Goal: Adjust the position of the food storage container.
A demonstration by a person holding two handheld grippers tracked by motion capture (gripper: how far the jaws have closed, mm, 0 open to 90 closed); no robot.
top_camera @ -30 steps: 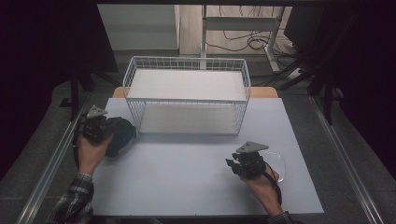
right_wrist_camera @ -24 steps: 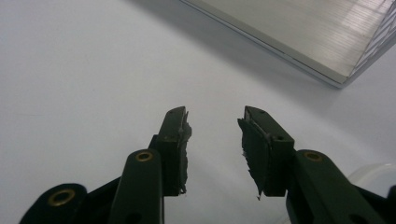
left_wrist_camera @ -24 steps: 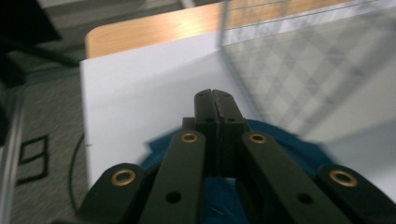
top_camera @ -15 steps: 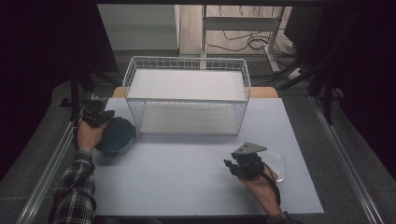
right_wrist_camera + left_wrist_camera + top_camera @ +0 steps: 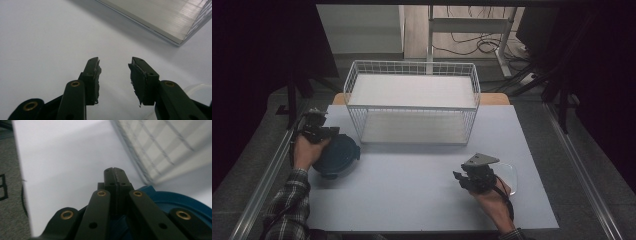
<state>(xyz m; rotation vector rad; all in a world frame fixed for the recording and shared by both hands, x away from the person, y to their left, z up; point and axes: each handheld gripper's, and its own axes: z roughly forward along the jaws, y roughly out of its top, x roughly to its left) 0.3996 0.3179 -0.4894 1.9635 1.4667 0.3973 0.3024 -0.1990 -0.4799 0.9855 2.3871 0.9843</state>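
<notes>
Centrally, a wire basket is standing on the surface. Left of it, the blue bowl is lying under the left gripper, jaws clenched and empty. Near the clear lid, the right gripper is hovering, jaws parted, empty.

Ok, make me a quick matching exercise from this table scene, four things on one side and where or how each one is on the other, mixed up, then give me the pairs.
Things:
1. blue bowl
2. wire basket
3. left gripper
4. right gripper

States:
A. jaws apart, nothing between them
B. at the table's back, middle
C. jaws shut together
D. on the table's left side

Pairs: 1-D, 2-B, 3-C, 4-A
</notes>
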